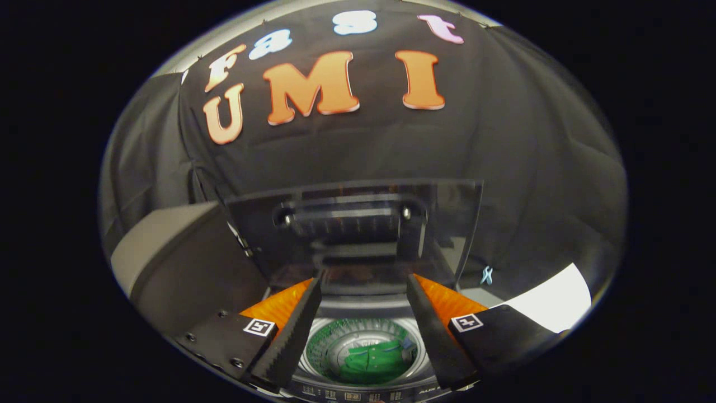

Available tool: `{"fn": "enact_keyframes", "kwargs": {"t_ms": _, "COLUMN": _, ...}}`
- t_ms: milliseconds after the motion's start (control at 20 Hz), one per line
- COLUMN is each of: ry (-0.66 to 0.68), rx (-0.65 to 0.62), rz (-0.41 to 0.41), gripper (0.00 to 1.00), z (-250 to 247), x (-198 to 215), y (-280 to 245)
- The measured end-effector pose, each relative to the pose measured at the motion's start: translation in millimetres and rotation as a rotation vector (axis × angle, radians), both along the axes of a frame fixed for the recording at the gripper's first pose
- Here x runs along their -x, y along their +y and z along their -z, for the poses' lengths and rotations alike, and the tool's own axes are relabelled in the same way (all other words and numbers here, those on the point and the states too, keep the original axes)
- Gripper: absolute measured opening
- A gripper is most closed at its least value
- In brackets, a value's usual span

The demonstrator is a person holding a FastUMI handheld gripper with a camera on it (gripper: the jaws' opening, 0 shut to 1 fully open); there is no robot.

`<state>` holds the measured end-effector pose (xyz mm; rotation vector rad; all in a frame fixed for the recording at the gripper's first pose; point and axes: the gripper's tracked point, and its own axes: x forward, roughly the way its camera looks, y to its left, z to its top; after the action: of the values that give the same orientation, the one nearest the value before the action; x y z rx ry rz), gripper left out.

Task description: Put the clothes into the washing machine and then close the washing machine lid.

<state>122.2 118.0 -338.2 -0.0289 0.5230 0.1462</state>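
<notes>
Gripper view first: the green garment (373, 358) is already dropped in the drum (358, 350) of the top-loading washing machine (358, 305), crumpled at the bottom, seen down in the gap between the two fingers and well below them. Nothing is held by the gripper (363, 291); its fingers are spread wide, with only air between them.

So the loading looks done, and the closing step is judged to be what's left. The dark see-through lid (358, 224) is stood up just beyond the fingertips, roughly upright, its handle bracket facing the camera.

What could go wrong: the lid's top edge could be missed if the fingers are brought in too low, and then the panel would just be shoved back against its hinge. It could also be let go too early and slammed. A grey box-like thing (168, 252) sits close on the left and could be clipped.
</notes>
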Motion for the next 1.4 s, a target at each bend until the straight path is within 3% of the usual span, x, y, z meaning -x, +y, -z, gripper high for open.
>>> {"fn": "enact_keyframes", "kwargs": {"t_ms": 300, "ry": -0.152, "rx": -0.053, "rz": -0.022, "gripper": 0.98, "z": -73.4, "x": -42.4, "y": 22.9}}
{"fn": "enact_keyframes", "kwargs": {"t_ms": 600, "ry": -0.192, "rx": -0.026, "rz": -0.018, "gripper": 0.98, "z": -116.5, "x": -115.5, "y": 35.3}}
{"fn": "enact_keyframes", "kwargs": {"t_ms": 1000, "ry": -0.07, "rx": 0.043, "rz": -0.022, "gripper": 0.99, "z": -67.1, "x": -179.2, "y": 50.4}}
{"fn": "enact_keyframes", "kwargs": {"t_ms": 1400, "ry": 0.061, "rx": 0.115, "rz": 0.025, "gripper": 0.99, "z": -3.0, "x": -188.7, "y": 32.9}}
